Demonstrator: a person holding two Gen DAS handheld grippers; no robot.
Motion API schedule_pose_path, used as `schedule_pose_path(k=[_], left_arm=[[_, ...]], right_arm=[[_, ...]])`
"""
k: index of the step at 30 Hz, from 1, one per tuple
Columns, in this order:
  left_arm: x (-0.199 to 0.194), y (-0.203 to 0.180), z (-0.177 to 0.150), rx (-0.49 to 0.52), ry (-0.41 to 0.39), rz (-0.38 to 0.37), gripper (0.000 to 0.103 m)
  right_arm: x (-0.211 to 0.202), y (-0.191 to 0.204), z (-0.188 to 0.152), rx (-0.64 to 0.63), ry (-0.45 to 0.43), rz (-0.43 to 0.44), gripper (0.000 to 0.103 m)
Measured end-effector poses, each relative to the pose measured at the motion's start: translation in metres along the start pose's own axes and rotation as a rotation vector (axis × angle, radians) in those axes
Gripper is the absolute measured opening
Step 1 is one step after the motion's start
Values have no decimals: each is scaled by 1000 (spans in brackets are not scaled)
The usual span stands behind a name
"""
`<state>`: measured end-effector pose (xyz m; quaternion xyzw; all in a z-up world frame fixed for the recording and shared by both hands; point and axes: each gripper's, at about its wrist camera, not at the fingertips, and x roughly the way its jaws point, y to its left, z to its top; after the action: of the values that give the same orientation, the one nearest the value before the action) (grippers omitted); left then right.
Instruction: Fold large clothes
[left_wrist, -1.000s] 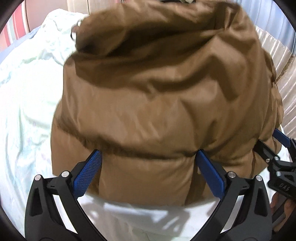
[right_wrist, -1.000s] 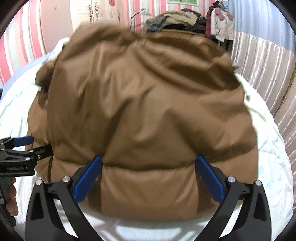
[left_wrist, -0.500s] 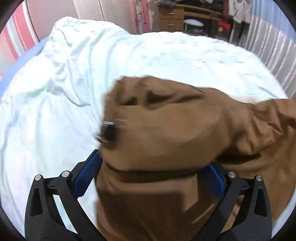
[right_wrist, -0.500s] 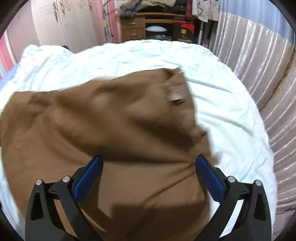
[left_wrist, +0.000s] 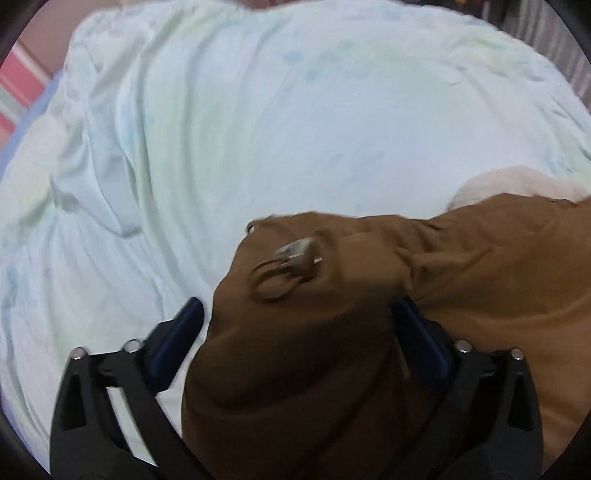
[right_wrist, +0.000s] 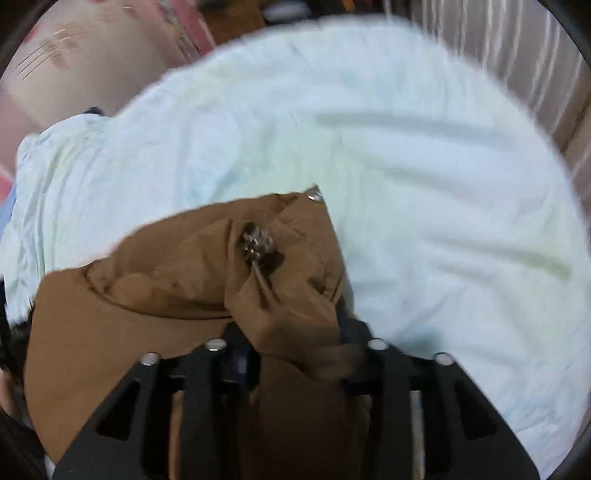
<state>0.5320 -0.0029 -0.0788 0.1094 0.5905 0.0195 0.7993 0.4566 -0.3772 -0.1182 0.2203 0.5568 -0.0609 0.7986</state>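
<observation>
The brown padded jacket (left_wrist: 461, 280) lies bunched at the near edge of a bed covered by a pale green sheet (left_wrist: 258, 129), its fabric heaped up against both grippers. In the left wrist view a fold bearing a blurred metal buckle and ring (left_wrist: 291, 262) sits between the left gripper (left_wrist: 295, 332), whose fingers stand wide apart with the cloth draped over the right one; whether they press the fabric cannot be told. In the right wrist view the right gripper (right_wrist: 295, 343) has its fingers drawn close together, pinching a twist of the jacket just below a dark metal fastener (right_wrist: 256, 242), with a small silver snap (right_wrist: 315, 194) at the far hem. Beyond the jacket's far edge the sheet runs open and wrinkled to the far side of the bed, with a raised crease (left_wrist: 107, 199) at the left. A cream patch of lining or cloth (left_wrist: 517, 184) peeks out at the right; what it is stays unclear. A ribbed padded wall (right_wrist: 517, 48) borders the bed on the right, and a striped pink wall (left_wrist: 22, 85) shows at the far left. Both views are motion-blurred, and the jacket's near part is hidden under the grippers.
</observation>
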Motion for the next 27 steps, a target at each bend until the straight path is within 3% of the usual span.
schedule_pose_path(k=[2,3,6,9,10,12,13,15,17,18,20,23,27], left_arm=[[3,1,2,-4,4,-18,100],[3,3,2,-2,7,-24,100],[-13,11,0,11,-12,-41,100],[-47,20,-8,43,-83,-81,100],[-61,22,-12,40,-117,-98,100],[-83,23,-20,14,-155,-127,100],[-91,21,-25,-5,-166,-154,100],[-107,7,-40,-50,-167,-279,100],[-111,-17,-48,-86,-146,-373,100],[-109,-29,-50,-95,-127,-377,100],[-94,-52,-44,-118,-68,-320,100],[-76,-76,-41,-85,-56,-205,100],[-51,-99,-25,32,-40,-93,100]], right_arm=[[9,-14,0,75,38,29,59],[8,-18,-1,86,45,45,60],[-14,-20,-8,17,23,44,71],[-60,-21,-10,-47,-81,20,84],[-82,-19,-16,-55,-139,21,92],[-107,-8,-25,-66,-221,8,97],[-117,9,-31,-83,-256,27,98],[-124,35,-42,-115,-280,100,101],[-113,71,-53,-171,-266,164,101],[-103,82,-53,-193,-246,156,101],[-70,102,-56,-211,-197,76,101],[-19,107,-56,-211,-66,33,102],[-7,114,-52,-234,-80,-21,102]])
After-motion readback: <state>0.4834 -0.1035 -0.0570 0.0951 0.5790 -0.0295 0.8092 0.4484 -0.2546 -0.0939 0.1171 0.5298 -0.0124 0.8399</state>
